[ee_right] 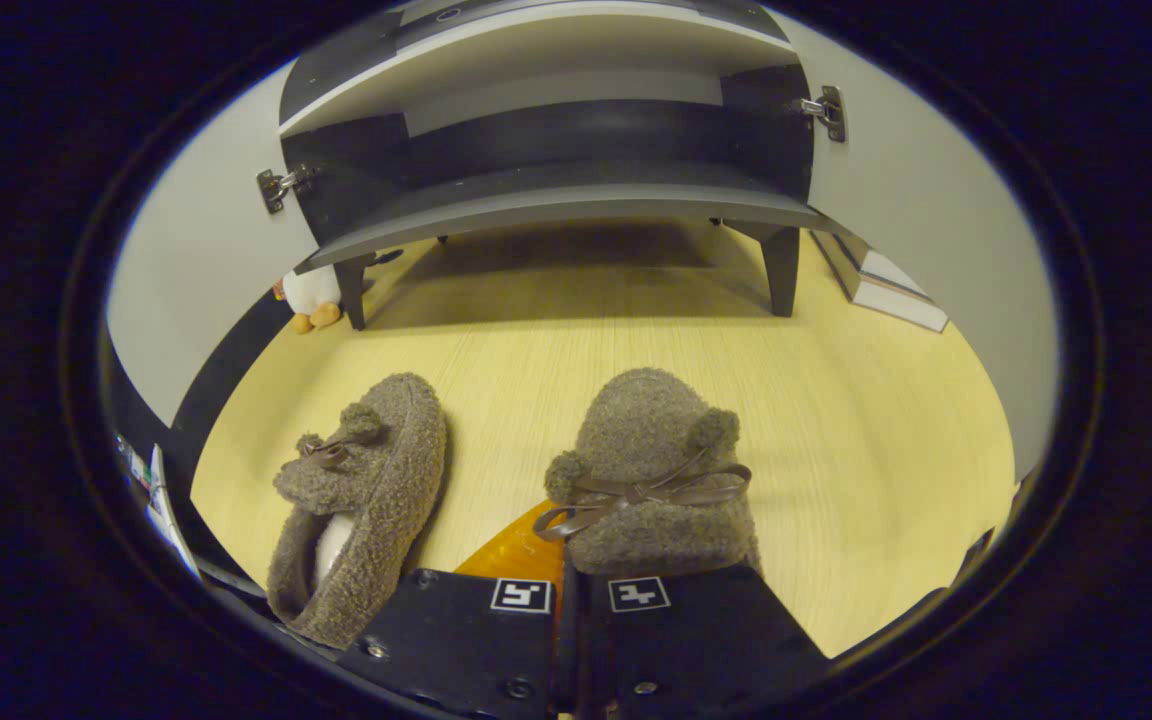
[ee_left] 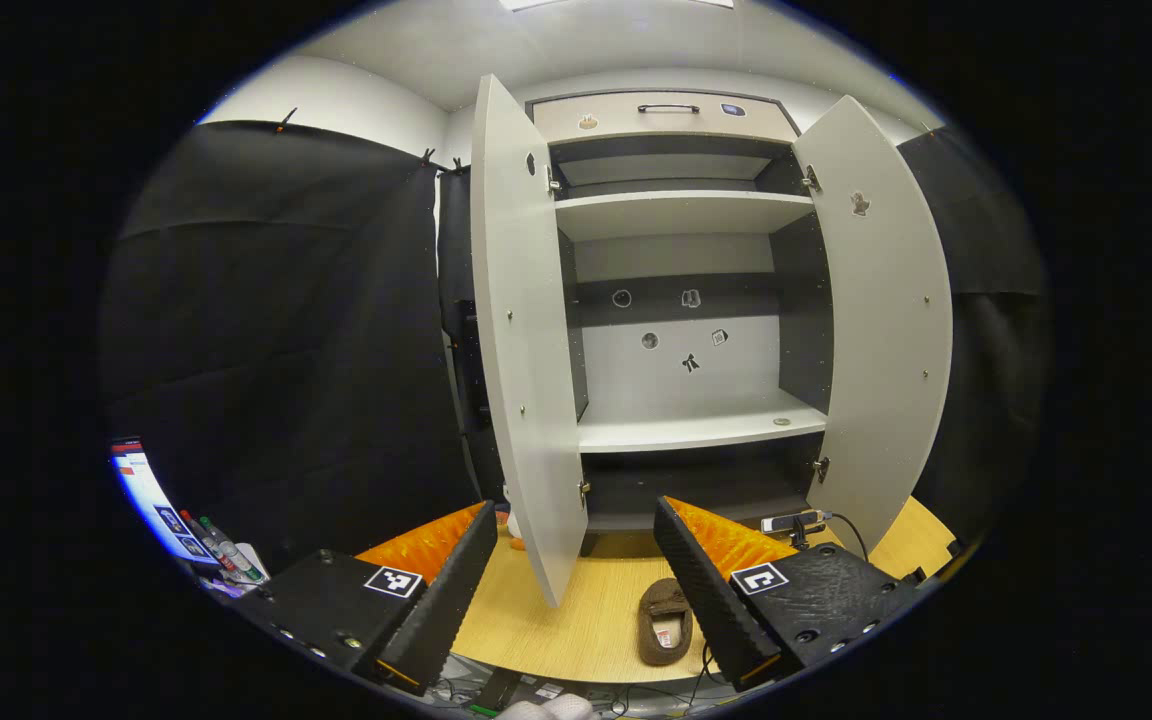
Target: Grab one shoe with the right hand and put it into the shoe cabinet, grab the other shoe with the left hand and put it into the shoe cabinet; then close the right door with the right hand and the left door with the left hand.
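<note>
Directly ahead of the right hand-held gripper point(ee_right: 576, 590), clamped on one slipper's point(ee_right: 651, 470) heel, toe pointed at the cabinet point(ee_right: 556, 200); left hand-held gripper point(ee_left: 576, 590) gaped empty, farther back

No words or numbers can be read. Square black-and-white coded markers sit on the left hand-held gripper point(ee_left: 576, 590) and right hand-held gripper point(ee_right: 566, 585).

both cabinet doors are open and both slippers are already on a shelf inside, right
Not quite. Both doors, the left door and the right door, are open, but the slippers are on the floor: the right gripper view shows one slipper lying free and the other slipper at the right gripper.
</note>
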Demonstrator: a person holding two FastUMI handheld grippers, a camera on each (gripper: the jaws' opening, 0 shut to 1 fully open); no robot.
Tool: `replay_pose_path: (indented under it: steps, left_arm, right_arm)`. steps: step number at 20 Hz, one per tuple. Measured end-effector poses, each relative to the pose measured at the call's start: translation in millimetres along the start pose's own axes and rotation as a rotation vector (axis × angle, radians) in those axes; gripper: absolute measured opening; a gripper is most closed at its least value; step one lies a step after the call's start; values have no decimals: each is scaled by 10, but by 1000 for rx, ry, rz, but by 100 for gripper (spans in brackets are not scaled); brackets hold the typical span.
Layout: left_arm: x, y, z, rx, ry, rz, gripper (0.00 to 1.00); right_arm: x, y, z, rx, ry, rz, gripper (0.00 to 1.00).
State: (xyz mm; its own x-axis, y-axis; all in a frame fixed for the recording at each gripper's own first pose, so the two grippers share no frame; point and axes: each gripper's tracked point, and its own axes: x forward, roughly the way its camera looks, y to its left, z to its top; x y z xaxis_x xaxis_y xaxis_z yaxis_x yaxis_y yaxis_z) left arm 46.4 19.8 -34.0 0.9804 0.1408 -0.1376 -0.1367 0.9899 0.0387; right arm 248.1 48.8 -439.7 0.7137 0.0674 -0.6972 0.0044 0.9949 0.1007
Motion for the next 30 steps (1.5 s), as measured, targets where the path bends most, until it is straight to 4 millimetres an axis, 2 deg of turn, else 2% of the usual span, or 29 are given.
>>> replay_pose_path:
  steps: [3, 7, 13, 16, 19, 22, 27, 30]
  left_arm:
    - [-29, -19, -5, -3, -4, -10, 96]
    - [-81, -25, -2, -6, -16, -21, 96]
    - [-113, -71, 11, -21, -36, -39, 96]
    - [-119, -125, 31, -18, -51, -44, 96]
    - [-99, -157, 44, -22, -58, -40, 96]
    - [-90, -165, 61, -43, -56, -33, 96]
    - [-45, -103, 0, -47, -34, 2, 96]
    - [-25, -66, -40, -54, -21, 30, 96]
  right_arm:
    - [-183, 39, 185, -12, -40, 16, 6]
    - [-568, 111, 623, -28, -124, 33, 7]
    - [-1223, 291, 1657, -91, -309, 63, 6]
    - [-1424, 398, 2236, -100, -374, 74, 6]
    - [-1491, 454, 2838, -111, -429, 65, 5]
    - [-1436, 498, 3392, -101, -447, 56, 7]
    - [-1164, 431, 4201, -94, -455, 8, 7]
    - [-886, 397, 4494, -118, -428, -25, 7]
